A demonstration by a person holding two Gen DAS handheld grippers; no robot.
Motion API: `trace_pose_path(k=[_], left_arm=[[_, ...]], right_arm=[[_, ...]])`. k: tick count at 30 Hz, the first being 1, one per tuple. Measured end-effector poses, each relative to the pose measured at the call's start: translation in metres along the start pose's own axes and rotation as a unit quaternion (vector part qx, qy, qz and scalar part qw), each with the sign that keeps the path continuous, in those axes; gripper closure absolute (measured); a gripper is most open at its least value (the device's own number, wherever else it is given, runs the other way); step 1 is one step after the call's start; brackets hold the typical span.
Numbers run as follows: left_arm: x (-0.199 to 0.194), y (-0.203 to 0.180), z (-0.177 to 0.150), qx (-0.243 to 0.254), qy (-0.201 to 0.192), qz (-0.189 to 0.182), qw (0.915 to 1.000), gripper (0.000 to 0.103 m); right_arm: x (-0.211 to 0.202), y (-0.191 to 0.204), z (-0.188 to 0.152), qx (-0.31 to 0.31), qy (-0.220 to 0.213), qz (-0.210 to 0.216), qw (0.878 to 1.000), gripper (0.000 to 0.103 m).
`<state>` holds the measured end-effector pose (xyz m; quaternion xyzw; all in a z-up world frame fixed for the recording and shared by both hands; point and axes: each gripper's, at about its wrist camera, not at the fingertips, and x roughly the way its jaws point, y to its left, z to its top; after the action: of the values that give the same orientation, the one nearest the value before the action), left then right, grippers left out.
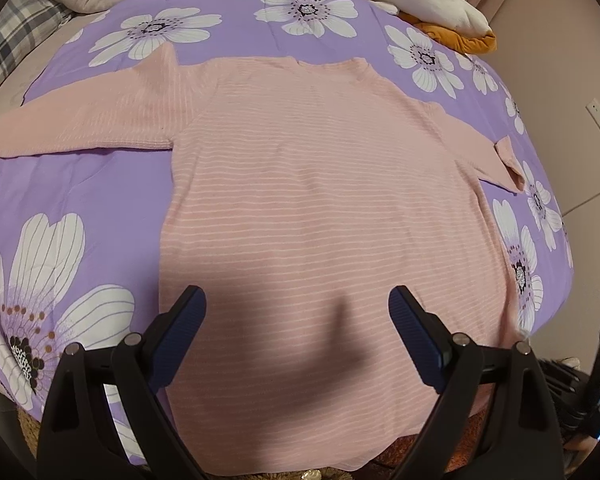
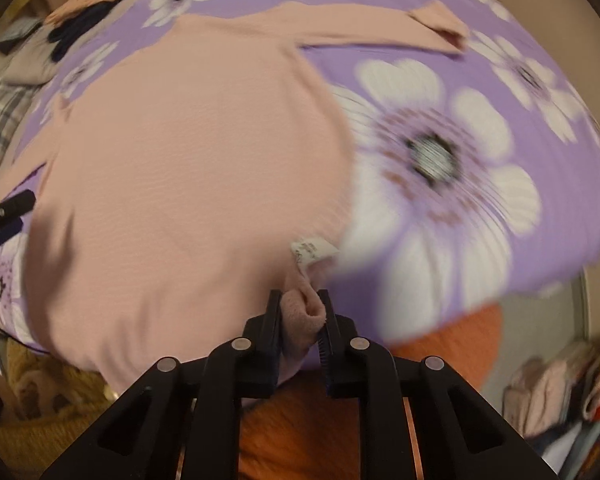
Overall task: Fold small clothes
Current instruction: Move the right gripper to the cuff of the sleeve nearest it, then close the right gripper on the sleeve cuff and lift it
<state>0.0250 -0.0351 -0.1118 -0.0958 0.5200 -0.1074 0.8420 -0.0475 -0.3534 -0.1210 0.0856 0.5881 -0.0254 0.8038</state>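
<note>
1. On the bed's floral purple sheet (image 1: 80, 192), your pink sweater (image 1: 312, 184) lies flat.
2. Your left hand-held gripper (image 1: 298, 312) hovers spread above its hem.
3. Your right hand-held gripper (image 2: 300, 312) pinches the sweater's hem corner.

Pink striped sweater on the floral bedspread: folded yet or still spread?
Spread. The pink striped knit sweater lies flat, both sleeves out to the sides. Only its hem corner is bunched, pinched in the right gripper.
</note>
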Motion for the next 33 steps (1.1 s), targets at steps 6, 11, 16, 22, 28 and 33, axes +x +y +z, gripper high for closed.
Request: trace_pose_path(k=[6,11,16,22,28,33], left_arm=[[0.005,-0.004,0.011,0.005,0.005,0.009,0.9999,0.011],[0.005,-0.010,0.025,0.010,-0.006,0.011,0.9999,0.011],[0.015,-0.019,0.043,0.013,-0.005,-0.004,0.9999,0.011],[0.037,-0.027,0.067,-0.011,0.004,-0.030,0.9995,0.011],[0.061,-0.035,0.085,-0.029,0.011,-0.030,0.9991,0.021],[0.080,-0.037,0.094,-0.035,0.017,-0.017,0.9991,0.026]], right_arm=[[-0.010,-0.037,-0.006,0.068,-0.009,-0.031,0.997,0.068],[-0.024,-0.070,0.025,0.112,-0.056,-0.032,0.992,0.053],[-0.029,-0.088,0.062,0.120,-0.118,-0.040,0.985,0.052],[-0.006,-0.081,0.150,0.076,-0.153,-0.073,0.983,0.052],[0.032,-0.083,0.234,0.055,-0.157,-0.108,0.980,0.052],[0.071,-0.094,0.284,0.053,-0.146,-0.136,0.978,0.052]])
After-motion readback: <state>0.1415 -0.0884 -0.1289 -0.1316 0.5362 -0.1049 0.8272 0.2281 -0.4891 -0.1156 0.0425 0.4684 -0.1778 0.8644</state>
